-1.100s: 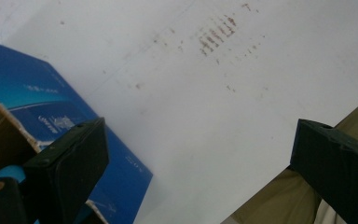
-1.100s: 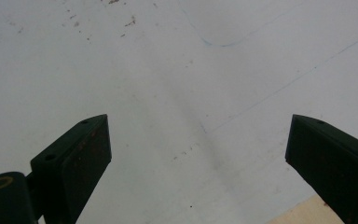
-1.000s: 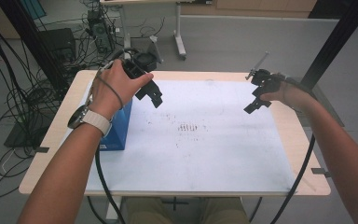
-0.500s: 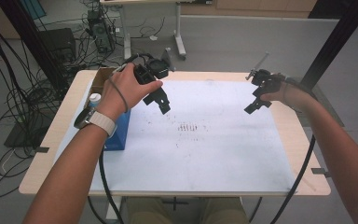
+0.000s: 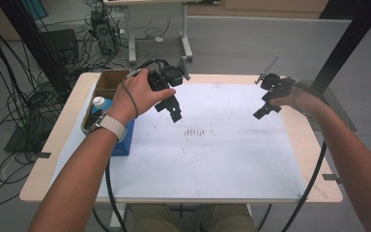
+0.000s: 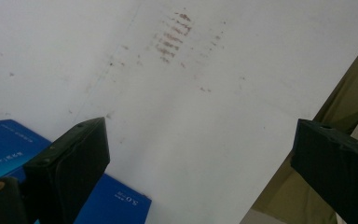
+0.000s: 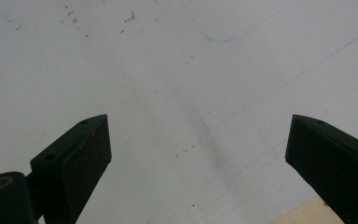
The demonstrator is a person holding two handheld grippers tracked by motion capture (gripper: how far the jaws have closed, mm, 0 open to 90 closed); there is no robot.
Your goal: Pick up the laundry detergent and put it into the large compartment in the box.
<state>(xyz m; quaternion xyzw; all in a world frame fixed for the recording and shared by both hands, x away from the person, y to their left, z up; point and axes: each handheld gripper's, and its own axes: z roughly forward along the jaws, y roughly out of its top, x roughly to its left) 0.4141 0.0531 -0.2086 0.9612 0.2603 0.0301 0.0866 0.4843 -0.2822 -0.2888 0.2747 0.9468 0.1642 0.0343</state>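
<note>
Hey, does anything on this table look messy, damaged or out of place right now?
Only the white sheet: a patch of small dark smudges stains its middle. No spill or breakage shows.

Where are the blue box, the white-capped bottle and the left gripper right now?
blue box (image 5: 123,141), high view, on its blue side face below the wrist.
white-capped bottle (image 5: 98,101), high view, on its white cap.
left gripper (image 6: 200,163), left gripper view, midway between its open jaws.

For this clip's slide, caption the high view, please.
Two open claws, left claw and right claw, over a white sheet; blue box at left.
</note>
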